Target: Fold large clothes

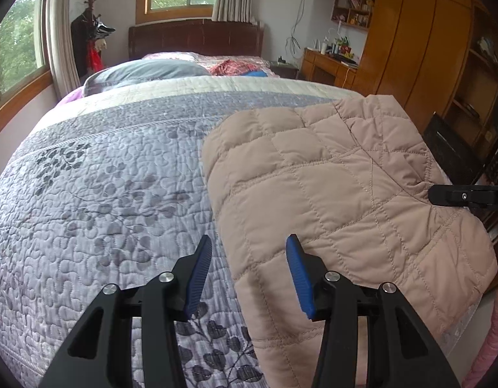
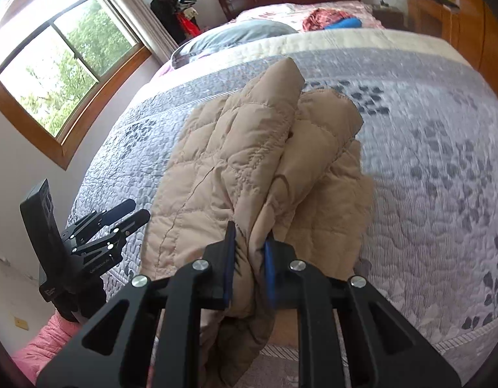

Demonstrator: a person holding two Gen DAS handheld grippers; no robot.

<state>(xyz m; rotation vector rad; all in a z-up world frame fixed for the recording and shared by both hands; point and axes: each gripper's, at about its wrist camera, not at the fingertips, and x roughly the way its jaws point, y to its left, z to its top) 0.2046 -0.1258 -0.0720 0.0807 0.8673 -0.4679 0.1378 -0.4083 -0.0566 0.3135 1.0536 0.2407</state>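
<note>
A beige quilted jacket [image 1: 333, 190] lies folded on the bed's grey leaf-patterned quilt [image 1: 103, 177], near the bed's foot and right edge. My left gripper [image 1: 249, 245] is open and empty, hovering just above the jacket's left edge. My right gripper [image 2: 250, 236] is shut on a bunched fold of the jacket [image 2: 249, 148] and lifts it so the fabric ridges up. In the left wrist view the right gripper [image 1: 433, 194] meets the jacket's right side. In the right wrist view the left gripper [image 2: 127, 215] shows open at the left, beside the jacket.
A grey pillow [image 1: 145, 72] and red and blue clothes [image 1: 236, 68] lie near the dark headboard [image 1: 197, 37]. Wooden wardrobes [image 1: 410, 48] and a desk [image 1: 326, 64] stand to the right of the bed. Windows [image 1: 16, 51] are on the left. Pink fabric [image 2: 45, 339] lies below the bed's edge.
</note>
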